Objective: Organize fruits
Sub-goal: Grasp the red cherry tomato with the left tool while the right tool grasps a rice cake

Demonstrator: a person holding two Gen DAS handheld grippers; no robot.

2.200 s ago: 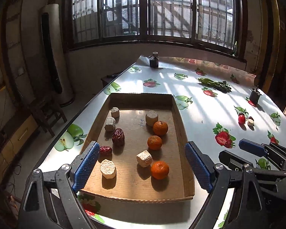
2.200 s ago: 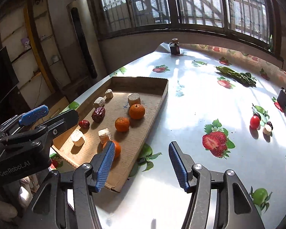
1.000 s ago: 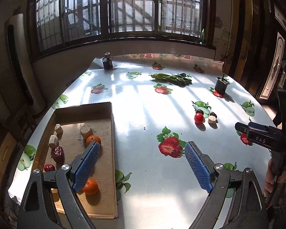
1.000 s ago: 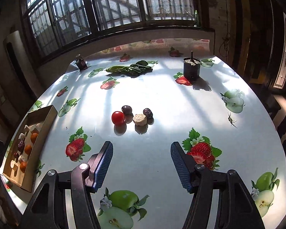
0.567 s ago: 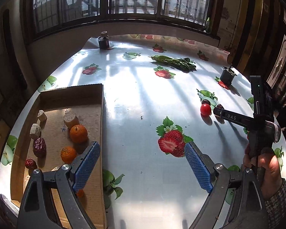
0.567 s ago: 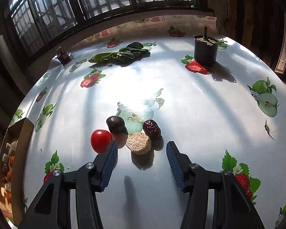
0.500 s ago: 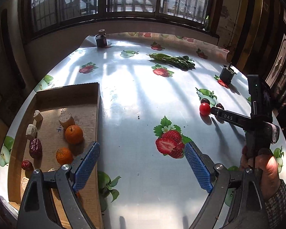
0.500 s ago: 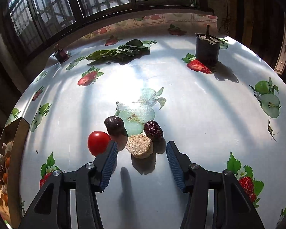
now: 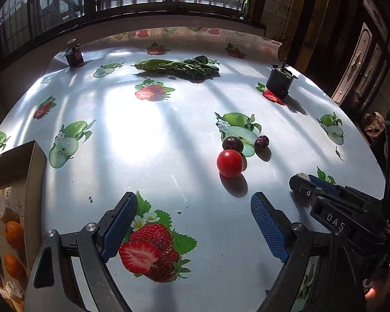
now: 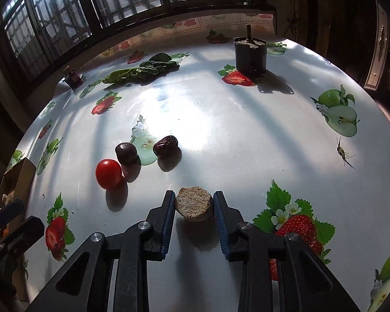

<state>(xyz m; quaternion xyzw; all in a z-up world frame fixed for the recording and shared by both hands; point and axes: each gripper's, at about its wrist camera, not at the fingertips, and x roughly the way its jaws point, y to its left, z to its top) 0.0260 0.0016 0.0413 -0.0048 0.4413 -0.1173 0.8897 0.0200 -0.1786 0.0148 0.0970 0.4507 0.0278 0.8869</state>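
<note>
While the right gripper (image 10: 194,204) has just squeezed its jaws onto the round biscuit (image 10: 193,203), the left gripper (image 9: 193,222) gapes wide over bare worktop (image 9: 148,140), the box (image 9: 15,171) cut off.

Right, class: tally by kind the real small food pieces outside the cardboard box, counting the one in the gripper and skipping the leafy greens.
Red tomato: 1
Dark round fruit: 1
Wrinkled date: 1
Tan round piece: 1
Total: 4
</note>
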